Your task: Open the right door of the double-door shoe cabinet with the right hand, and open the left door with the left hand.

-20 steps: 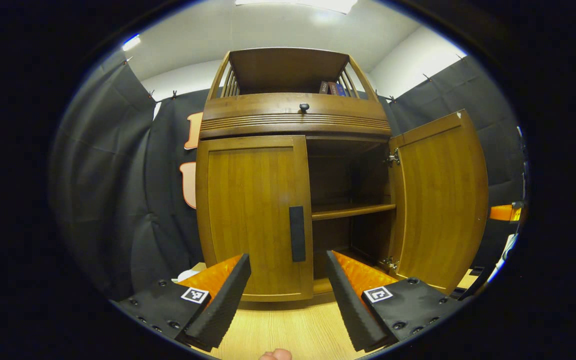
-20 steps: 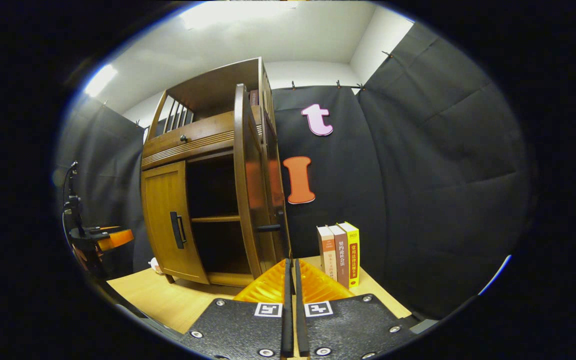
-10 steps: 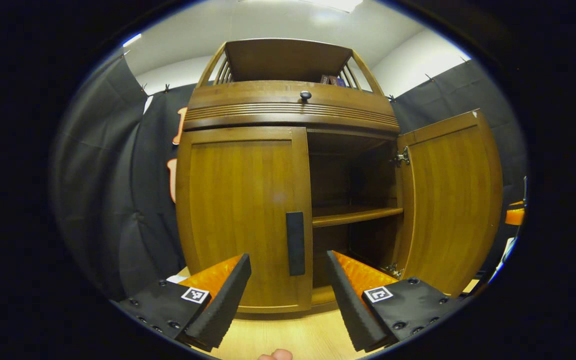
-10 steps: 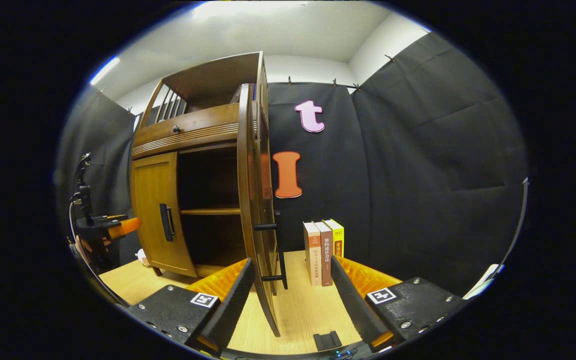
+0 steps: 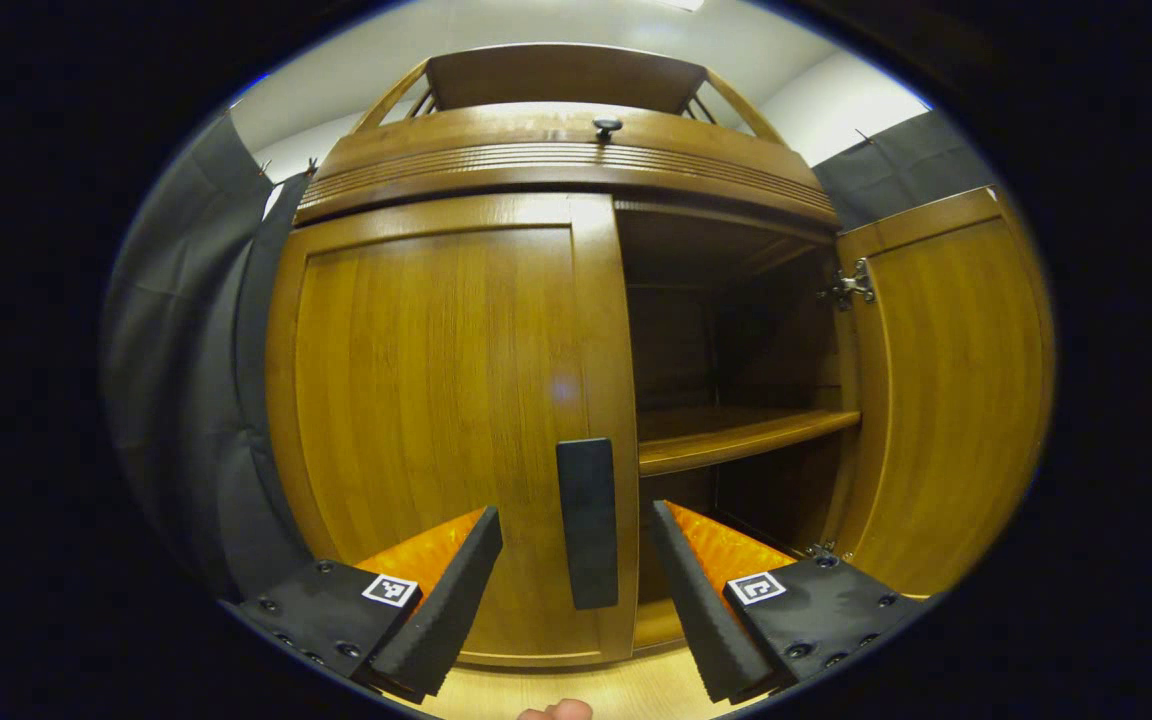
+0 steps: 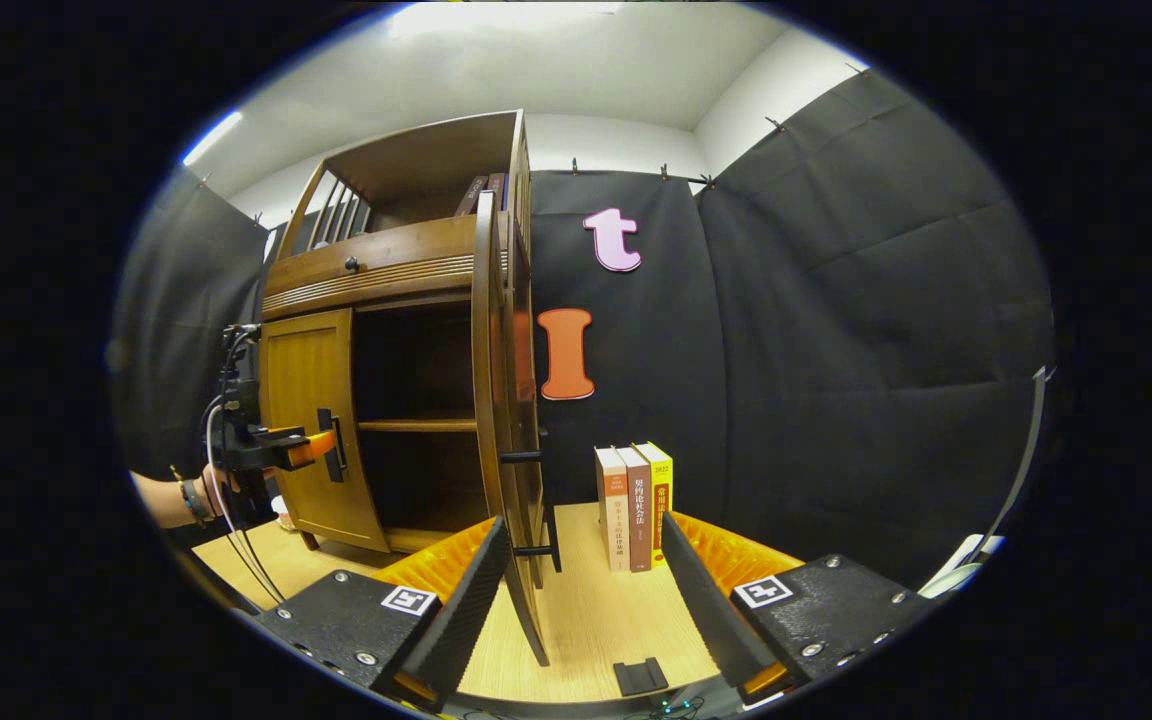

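Note:
The wooden shoe cabinet (image 5: 556, 165) looms close in the left gripper view. Its left door (image 5: 436, 400) is closed, with a black vertical handle (image 5: 586, 520) at its inner edge. My left gripper (image 5: 574, 530) is open, and the handle stands between its fingertips without visible contact. The right door (image 5: 946, 400) is swung wide open. In the right gripper view that door (image 6: 494, 400) is edge-on, its handle (image 6: 526, 500) pointing right. My right gripper (image 6: 584, 540) is open just short of the door's lower edge, holding nothing. The left gripper (image 6: 286, 450) is at the left door's handle (image 6: 334, 445).
Inside the cabinet a shelf (image 5: 736, 435) crosses the open right half. A drawer with a small knob (image 5: 606, 127) sits above the doors. Three books (image 6: 636, 500) stand upright on the wooden table (image 6: 596, 620) right of the open door. A small black piece (image 6: 641, 677) lies near the table's front.
My left gripper has moved in close until the left door's handle sits between its fingers. My right gripper, shut by the right door's handle a second ago, has opened and backed off slightly.

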